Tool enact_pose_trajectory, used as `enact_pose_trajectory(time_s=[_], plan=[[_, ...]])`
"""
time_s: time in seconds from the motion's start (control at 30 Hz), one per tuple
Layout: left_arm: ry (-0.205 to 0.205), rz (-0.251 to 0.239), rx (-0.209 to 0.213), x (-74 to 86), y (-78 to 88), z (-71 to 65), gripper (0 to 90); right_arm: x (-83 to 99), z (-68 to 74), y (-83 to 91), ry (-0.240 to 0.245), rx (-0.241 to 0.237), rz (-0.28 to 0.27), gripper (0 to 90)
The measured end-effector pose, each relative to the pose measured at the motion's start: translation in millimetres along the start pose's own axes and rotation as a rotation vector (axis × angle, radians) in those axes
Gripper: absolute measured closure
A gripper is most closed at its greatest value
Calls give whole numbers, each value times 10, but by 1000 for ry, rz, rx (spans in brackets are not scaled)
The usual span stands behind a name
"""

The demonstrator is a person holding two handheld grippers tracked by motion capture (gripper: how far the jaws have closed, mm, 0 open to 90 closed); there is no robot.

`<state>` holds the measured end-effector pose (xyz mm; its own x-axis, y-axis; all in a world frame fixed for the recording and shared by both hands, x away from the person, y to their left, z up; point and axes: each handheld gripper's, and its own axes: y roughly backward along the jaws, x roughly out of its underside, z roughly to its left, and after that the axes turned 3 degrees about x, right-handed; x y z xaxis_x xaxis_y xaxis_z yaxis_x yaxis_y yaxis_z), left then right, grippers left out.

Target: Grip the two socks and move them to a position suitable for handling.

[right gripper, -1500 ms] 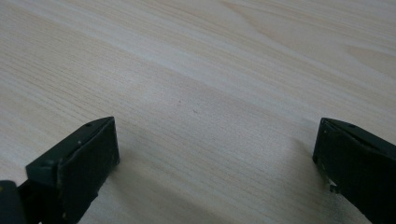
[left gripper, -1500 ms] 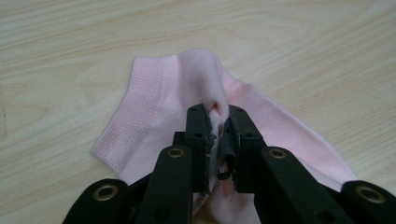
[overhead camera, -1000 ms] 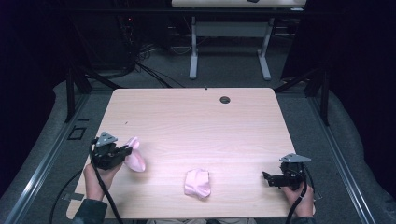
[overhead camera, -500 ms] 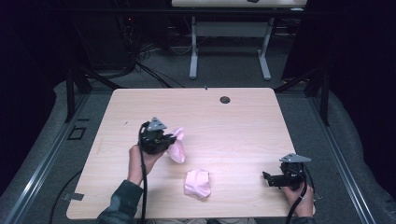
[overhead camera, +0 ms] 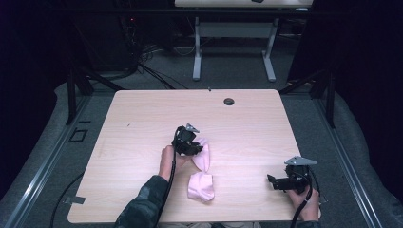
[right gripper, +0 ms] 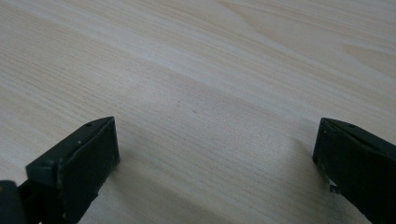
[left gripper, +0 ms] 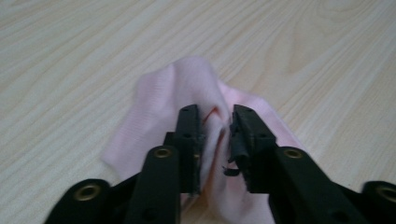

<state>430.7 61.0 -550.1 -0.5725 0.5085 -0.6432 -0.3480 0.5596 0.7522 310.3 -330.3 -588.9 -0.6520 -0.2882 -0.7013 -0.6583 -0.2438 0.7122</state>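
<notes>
Moved since earlier frame: left gripper carried pink cloth from table's left edge to middle; jaws just opening, slack around fabric. Second pink cloth lies bunched just beside, toward person. Right gripper spread wide over bare table.

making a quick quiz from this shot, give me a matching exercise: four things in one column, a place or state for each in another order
Things:
1. left gripper
2. right gripper
3. crumpled pink cloth piece lying alone
4. small dark round hole in the light wooden table

Places or states:
a. near the table's far edge
b. jaws wide apart over bare wood, nothing between them
c. near the table's front edge, no gripper touching it
d. at the table's middle, jaws just opening with a second soft pink cloth piece between them

Pairs: 1-d, 2-b, 3-c, 4-a
</notes>
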Motion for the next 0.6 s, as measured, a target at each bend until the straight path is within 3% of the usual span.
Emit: enact_pose_trajectory(time_s=[0.07, 0.1, 0.13, 0.17, 0.23, 0.27, 0.33, 0.4, 0.43, 0.53, 0.57, 0.6], plan=[[3, -8, -3, 0, 15, 2, 540, 3, 1, 1, -1, 4, -3, 0], [3, -11, 0, -2, 40, 9, 540, 3, -1, 1, -1, 2, -2, 0], [9, -29, -7, -1, 93, 7, 427, 4, -2, 2, 2, 3, -3, 0], [9, -29, -7, -1, 93, 7, 375, 4, -2, 2, 2, 3, -3, 0], [10, -42, -12, 8, 186, 10, 295, 4, 0, 3, 2, 6, -3, 0], [11, -70, -31, 46, 313, 3, 239, 2, 1, 6, 3, 3, 1, 0], [11, -74, -36, 65, 361, 2, 183, 1, 1, 7, 5, 1, 3, 0], [14, -101, -60, 207, 559, -11, 151, -11, 0, 10, 16, -6, 14, 0], [14, -101, -60, 207, 559, -11, 148, -11, 0, 10, 16, -6, 14, 0], [15, -108, -109, 435, 763, -40, 86, -44, 10, -1, 27, -5, 27, 0], [15, -108, -109, 435, 763, -40, 79, -44, 10, -1, 27, -5, 27, 0], [24, -113, -120, 582, 872, -46, 69, -57, 52, 0, 37, 5, 21, 0]])
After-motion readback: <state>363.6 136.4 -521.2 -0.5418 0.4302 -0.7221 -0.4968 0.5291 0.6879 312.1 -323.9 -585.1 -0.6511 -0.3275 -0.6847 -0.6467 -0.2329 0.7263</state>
